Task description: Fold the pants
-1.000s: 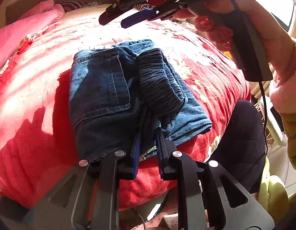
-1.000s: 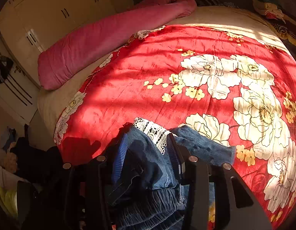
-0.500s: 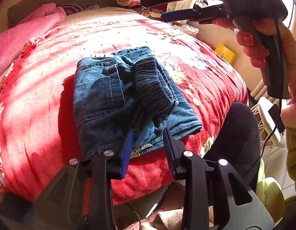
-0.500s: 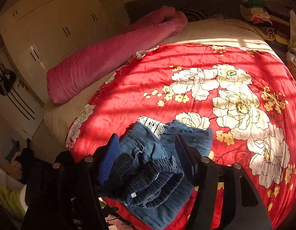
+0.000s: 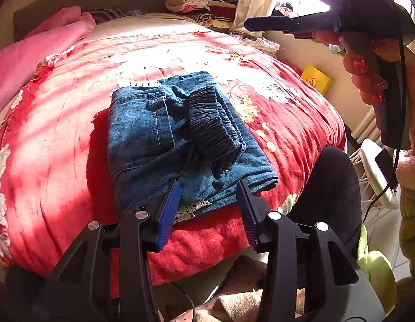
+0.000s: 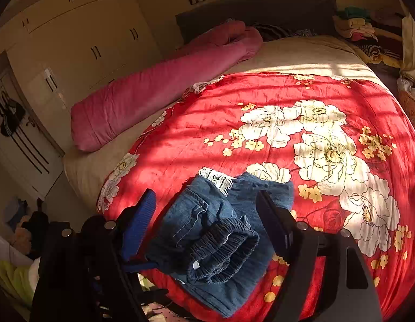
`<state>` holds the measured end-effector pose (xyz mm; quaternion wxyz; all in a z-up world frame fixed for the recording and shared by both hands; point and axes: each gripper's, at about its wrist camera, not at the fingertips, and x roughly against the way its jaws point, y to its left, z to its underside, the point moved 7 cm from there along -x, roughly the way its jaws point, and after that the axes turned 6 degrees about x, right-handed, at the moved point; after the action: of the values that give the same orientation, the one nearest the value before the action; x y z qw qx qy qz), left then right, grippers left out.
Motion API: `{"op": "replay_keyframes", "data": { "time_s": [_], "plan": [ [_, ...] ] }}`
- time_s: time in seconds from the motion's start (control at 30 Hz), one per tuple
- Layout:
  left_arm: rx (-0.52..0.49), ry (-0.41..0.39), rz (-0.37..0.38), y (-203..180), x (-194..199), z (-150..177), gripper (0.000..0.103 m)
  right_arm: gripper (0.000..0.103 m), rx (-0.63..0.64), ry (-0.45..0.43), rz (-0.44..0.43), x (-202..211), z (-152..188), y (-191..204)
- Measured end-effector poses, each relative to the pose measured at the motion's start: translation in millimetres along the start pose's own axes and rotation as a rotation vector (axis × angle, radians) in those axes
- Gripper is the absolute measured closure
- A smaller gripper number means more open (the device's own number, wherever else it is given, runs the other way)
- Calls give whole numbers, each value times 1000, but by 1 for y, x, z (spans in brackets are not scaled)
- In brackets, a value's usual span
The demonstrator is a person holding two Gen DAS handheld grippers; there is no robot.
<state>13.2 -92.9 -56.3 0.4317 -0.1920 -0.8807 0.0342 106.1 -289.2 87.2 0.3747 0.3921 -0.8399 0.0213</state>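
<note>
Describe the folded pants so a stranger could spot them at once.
Start at the bed's red floral quilt, with the long pink bolster along its far side. Near the quilt's front edge lies a folded blue denim bundle, the pants: dark gathered waistband on top, white lace trim peeking out.

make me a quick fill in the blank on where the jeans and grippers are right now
1. The folded jeans lie on a ____ floral blanket.
2. The left gripper has its jaws ____.
3. The right gripper holds ____.
4. The long pillow beside the blanket is ____.

Missing words: red; open; nothing; pink
</note>
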Motion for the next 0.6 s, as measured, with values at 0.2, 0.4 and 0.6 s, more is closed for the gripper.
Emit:
{"op": "replay_keyframes", "data": {
  "time_s": [0.2,0.4,0.6],
  "plan": [
    [5,-13,-9,1,6,-2,59,21,16,-18,22,7,-1,4],
    [21,-35,-22,4,18,-6,48,17,31,-36,53,17,3,7],
    [35,-62,-46,10,29,-13,36,14,42,-55,83,28,12,8]
  ]
}}
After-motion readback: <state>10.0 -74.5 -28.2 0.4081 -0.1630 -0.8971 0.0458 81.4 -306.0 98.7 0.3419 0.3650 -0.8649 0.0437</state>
